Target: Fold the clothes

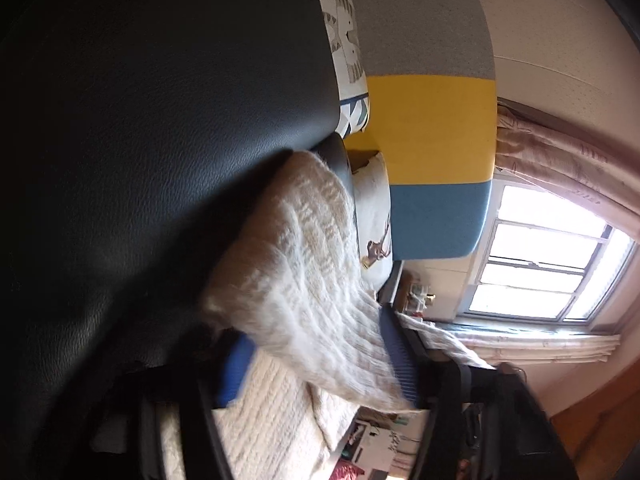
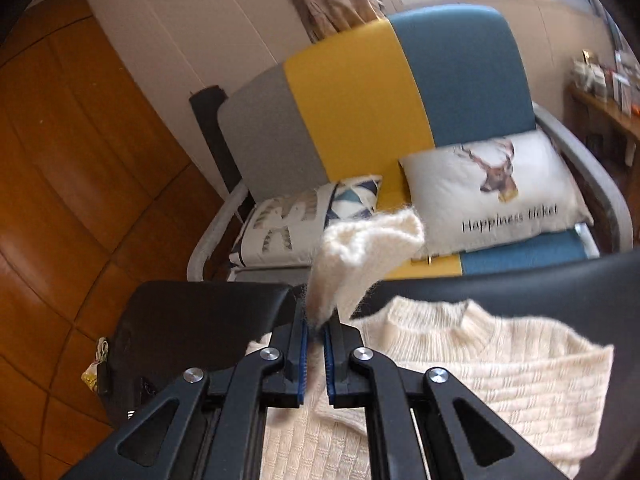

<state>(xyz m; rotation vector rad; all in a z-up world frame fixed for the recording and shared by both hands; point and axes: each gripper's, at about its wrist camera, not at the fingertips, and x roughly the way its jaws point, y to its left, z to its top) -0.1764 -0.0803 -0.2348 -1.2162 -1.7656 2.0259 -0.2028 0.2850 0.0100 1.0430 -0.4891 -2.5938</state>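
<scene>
A cream knitted sweater lies on a black leather surface, its collar toward the far edge. My right gripper is shut on a fold of the sweater's edge, which sticks up above the jaws. In the left wrist view, tilted sideways, my left gripper has its blue pads on either side of a raised band of the sweater and pinches it; more sweater lies below.
Behind the black surface stands a grey, yellow and blue sofa chair with a deer cushion and a patterned cushion. A wooden door is at left, a window and curtains beyond.
</scene>
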